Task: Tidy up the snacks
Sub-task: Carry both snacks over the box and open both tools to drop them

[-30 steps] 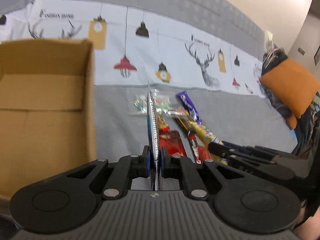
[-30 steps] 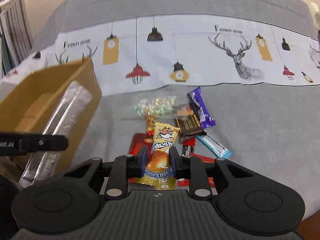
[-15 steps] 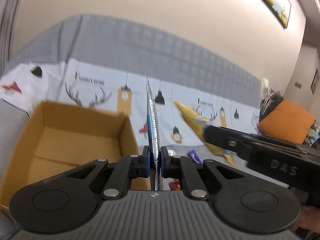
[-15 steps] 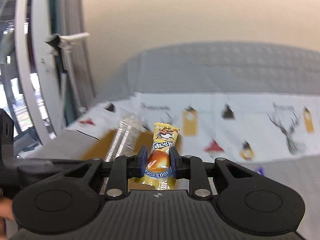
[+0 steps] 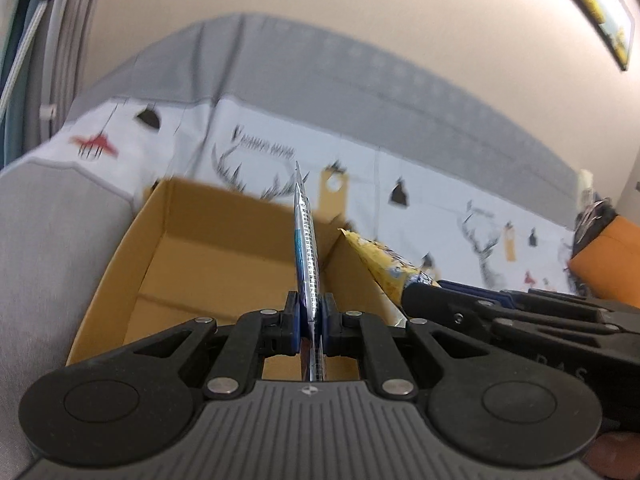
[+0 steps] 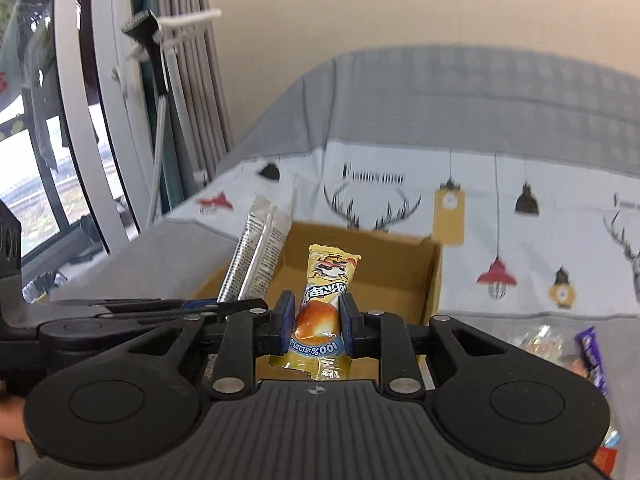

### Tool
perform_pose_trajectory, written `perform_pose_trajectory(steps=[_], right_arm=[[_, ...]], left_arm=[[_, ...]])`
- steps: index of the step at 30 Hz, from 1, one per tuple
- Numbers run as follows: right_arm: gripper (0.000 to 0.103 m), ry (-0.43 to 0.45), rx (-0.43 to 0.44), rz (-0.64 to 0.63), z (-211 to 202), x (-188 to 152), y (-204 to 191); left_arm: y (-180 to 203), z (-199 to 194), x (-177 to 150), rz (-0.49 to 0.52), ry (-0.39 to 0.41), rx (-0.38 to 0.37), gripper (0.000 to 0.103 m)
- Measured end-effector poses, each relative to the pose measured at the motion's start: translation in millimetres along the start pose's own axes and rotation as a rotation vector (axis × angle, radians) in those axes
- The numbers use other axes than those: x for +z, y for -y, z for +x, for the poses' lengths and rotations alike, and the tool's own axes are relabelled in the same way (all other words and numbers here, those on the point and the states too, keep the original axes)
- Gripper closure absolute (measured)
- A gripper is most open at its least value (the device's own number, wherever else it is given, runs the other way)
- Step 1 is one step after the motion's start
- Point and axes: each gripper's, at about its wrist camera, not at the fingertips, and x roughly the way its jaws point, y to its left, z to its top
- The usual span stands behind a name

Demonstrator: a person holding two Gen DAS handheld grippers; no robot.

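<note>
Left gripper [image 5: 311, 326] is clamped on a silver packet [image 5: 306, 248], right gripper [image 6: 316, 322] pinching a yellow snack [image 6: 326, 296], both over the cardboard box [image 5: 192, 248].

Both grippers are up and pointing forward and a bit downward, side by side. My left gripper [image 5: 311, 322] has its blue pads [image 5: 293, 324] squeezed nearly together, just a thin flat edge-on thing pinched between them. The right gripper [image 6: 316, 322] sits just to its right, jaws a little wider, pads [image 6: 285, 322] pressing both sides of what it carries. In the right view the left one's fingers [image 6: 224, 305] poke in from the left edge, close alongside. A bit of the person's hand [image 5: 612, 454] peeks in behind the handle, bottom corner.
</note>
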Motion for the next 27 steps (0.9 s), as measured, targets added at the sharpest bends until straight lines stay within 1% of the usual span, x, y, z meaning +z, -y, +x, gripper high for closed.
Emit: perform_pose_trajectory(steps=[2,4,5,7,10,12,16,18,19,20,21,22,23,24,25,27], right_arm=[[0.078,-0.043,-0.001,0.007,17.0,-8.9,-0.8],[0.078,-0.083,-0.008,0.0,32.8,-19.8,-3.1],[0.078,-0.101,-0.009,0.0,39.7,-25.2,-2.9],[0.078,-0.147,-0.006,0.006,55.0,-33.5,-1.5],[0.078,-0.199,0.0,0.011,71.5,-39.8,0.9],[0.078,-0.218,0.01,0.002,78.4,-41.1,-0.1],[0.078,-0.236,0.035,-0.015,83.8,-38.1,-0.9],[0.077,-0.251,0.067,0.006,84.7,-39.2,2.1],[0.074,-0.253,0.099,0.028,83.0,-38.4,4.6],[0.054,-0.238,0.123,0.052,77.1,-37.2,8.5],[0.043,-0.218,0.127,0.067,68.9,-35.6,12.8],[0.032,-0.192,0.111,0.068,59.6,-33.8,16.8],[0.026,-0.162,0.089,0.062,47.9,-32.5,23.0],[0.026,-0.143,0.079,0.067,37.6,-31.8,30.5],[0.026,-0.129,0.072,0.076,28.9,-31.7,38.7],[0.024,-0.09,0.03,0.093,6.2,-34.1,60.3]], left_arm=[[-9.5,17.5,-4.3,0.013,-0.048,0.018,0.093],[-19.1,34.9,-10.8,0.011,-0.096,0.048,0.093],[-27.2,41.1,-16.2,0.002,-0.116,0.051,0.093],[-38.8,48.9,-21.0,-0.034,-0.134,0.073,0.093],[-52.2,56.2,-25.5,-0.05,-0.152,0.098,0.093],[-55.5,58.7,-27.9,-0.054,-0.163,0.107,0.093],[-51.3,61.1,-27.7,-0.044,-0.175,0.128,0.093],[-46.4,57.3,-26.4,-0.045,-0.161,0.127,0.089],[-42.9,53.6,-24.6,-0.048,-0.145,0.12,0.083],[-38.9,48.8,-22.3,-0.058,-0.126,0.11,0.051],[-34.8,44.5,-20.5,-0.07,-0.107,0.118,0.015],[-29.0,37.6,-18.0,-0.087,-0.073,0.129,0.005],[-20.5,29.8,-15.8,-0.08,-0.029,0.129,0.001],[-11.5,24.2,-13.9,-0.062,0.002,0.12,0.001],[1.0,19.5,-11.9,-0.039,0.018,0.107,0.001],[28.7,14.4,-11.6,-0.013,0.029,0.076,0.001]])
